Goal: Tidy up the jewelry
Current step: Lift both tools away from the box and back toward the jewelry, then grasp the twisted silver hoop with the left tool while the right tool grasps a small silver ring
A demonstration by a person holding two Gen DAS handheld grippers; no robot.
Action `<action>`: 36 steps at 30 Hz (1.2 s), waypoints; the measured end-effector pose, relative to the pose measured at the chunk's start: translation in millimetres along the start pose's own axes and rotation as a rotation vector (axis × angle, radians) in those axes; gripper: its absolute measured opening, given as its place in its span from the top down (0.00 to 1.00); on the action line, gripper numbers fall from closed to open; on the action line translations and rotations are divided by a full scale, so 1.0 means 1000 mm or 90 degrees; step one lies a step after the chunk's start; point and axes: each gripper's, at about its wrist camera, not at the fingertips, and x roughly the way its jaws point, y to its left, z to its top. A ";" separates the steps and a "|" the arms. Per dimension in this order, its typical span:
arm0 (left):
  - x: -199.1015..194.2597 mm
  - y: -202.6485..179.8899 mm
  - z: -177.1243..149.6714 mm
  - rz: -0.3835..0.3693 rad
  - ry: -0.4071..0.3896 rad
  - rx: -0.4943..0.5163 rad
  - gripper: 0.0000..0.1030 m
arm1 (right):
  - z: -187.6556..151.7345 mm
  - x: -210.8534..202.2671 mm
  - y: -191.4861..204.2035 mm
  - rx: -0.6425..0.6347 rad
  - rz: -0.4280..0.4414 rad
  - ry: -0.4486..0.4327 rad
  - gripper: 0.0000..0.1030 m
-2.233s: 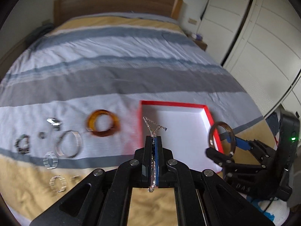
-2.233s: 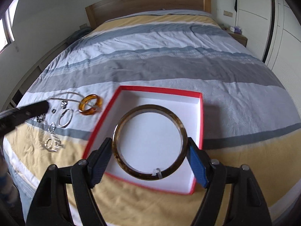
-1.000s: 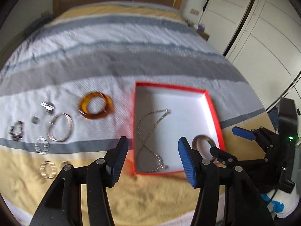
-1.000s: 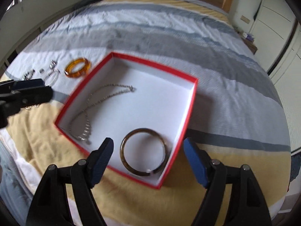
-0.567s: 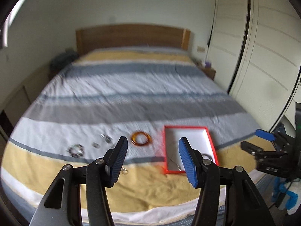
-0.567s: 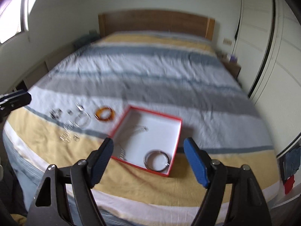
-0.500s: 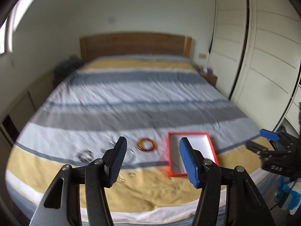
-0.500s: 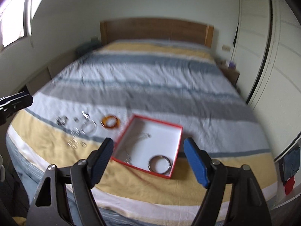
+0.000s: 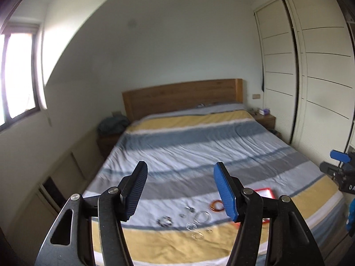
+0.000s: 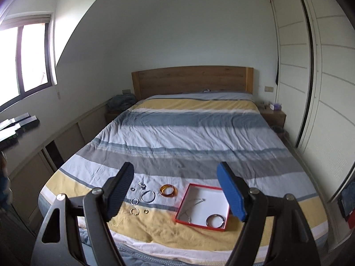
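Jewelry lay on the striped bed [image 10: 199, 133]: loose rings [image 10: 148, 196] and an amber bangle [image 10: 168, 190] beside the red box [image 10: 203, 206] holding a chain and bangle. Left gripper [image 9: 179, 190], jaws just widening, and right gripper [image 10: 177, 190] gaped empty, nothing between.

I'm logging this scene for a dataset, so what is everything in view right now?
red box: 1, red rim, white inside, on bed's near end
chain necklace: 1, silver, in box
dark bangle: 1, in box
amber bangle: 1, on cover left of box
small rings and bracelets: several, silver and gold, left of amber bangle
bed: 1, striped cover, wooden headboard
wardrobe: white, right wall
left gripper: open, empty
right gripper: open, empty
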 end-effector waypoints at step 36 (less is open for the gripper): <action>0.377 -0.019 -0.376 -0.184 0.444 -0.099 0.64 | -0.270 0.383 0.083 -0.053 0.172 0.385 0.50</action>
